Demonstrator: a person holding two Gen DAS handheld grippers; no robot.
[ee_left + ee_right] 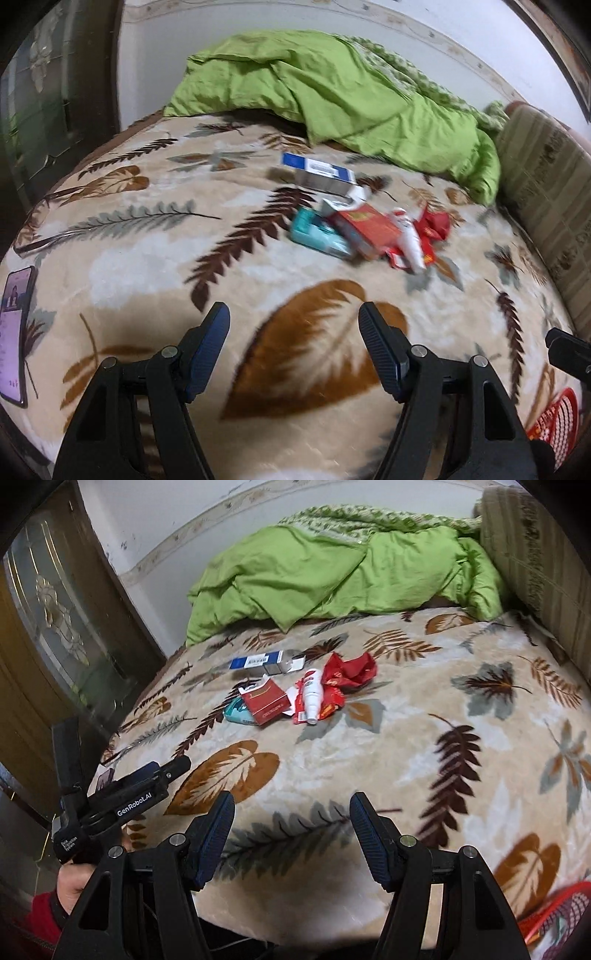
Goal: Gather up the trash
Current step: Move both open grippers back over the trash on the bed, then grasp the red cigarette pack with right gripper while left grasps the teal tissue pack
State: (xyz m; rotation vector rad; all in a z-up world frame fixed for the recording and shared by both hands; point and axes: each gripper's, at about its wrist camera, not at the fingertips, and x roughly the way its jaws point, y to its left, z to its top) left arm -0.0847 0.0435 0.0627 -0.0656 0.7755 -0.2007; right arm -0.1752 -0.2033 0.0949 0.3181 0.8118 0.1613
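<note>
The trash sits in a small heap in the middle of the bed: a red box (266,704) leaning on a teal pack (236,712), a white bottle (311,698) across a crumpled red wrapper (347,675), and a blue-and-white box (267,662) just behind. Both tools, left tool (294,343) and right tool (291,830), hover near the bed's front edge, jaws wide and empty. Best start with the top pieces, gripping the bottle across its narrow body. A phone (14,332) lies far left; leave it.
</note>
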